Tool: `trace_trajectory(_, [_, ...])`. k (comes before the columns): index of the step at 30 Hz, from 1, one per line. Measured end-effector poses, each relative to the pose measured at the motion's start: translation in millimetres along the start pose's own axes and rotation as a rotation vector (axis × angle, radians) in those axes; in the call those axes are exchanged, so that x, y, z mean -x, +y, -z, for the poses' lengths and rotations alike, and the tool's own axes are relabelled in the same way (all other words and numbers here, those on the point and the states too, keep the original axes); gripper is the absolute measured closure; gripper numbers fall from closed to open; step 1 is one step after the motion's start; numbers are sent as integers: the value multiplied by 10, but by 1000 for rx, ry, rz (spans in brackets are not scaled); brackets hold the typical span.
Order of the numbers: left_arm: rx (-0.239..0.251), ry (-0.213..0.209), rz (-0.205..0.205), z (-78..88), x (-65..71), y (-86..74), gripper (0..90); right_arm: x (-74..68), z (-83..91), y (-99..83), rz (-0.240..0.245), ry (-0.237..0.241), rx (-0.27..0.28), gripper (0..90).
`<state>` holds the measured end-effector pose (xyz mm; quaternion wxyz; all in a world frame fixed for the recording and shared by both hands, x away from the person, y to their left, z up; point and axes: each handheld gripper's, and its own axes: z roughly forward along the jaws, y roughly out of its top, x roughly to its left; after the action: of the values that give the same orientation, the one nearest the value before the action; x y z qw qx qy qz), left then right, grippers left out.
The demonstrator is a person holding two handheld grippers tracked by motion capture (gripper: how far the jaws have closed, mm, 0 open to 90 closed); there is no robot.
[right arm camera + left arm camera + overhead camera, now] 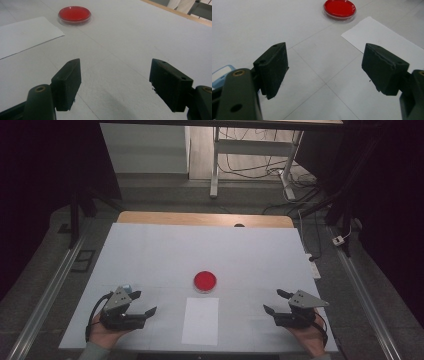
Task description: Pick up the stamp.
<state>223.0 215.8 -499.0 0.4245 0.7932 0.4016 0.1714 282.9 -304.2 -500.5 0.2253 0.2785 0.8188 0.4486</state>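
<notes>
Matte black left gripper (145, 302) and right gripper (271, 301), jaws spread wide and empty, flank a flat white paper sheet (200, 320); beyond it sits a round, glossy red-filled clear dish (205, 281). Left gripper view adds a pale-blue rounded object (220, 73) beside its jaw.

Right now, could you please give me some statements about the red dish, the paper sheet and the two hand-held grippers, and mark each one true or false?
1. The red dish sits on the paper sheet. False: it stands on the table just beyond the sheet's far edge, apart from it.
2. The left hand-held gripper is open and holds nothing. True.
3. The right hand-held gripper is shut on the dish. False: its jaws stand wide apart, and the dish is far from them.
4. The sheet lies between the two grippers. True.
5. A small light blue thing lies beside the left hand-held gripper. True.
</notes>
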Motion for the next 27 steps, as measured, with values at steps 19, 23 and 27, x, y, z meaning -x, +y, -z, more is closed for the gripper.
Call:
trace_trajectory(19, [18,27,19,68,-113,92,216,-13,-22,1,-1,7,-6,256])
trace_trajectory(23, [22,35,24,78,-160,88,214,-9,-18,2,-2,4,-5,257])
trace_trajectory(27, [25,42,34,93,-201,87,213,-10,-17,3,-2,2,-5,257])
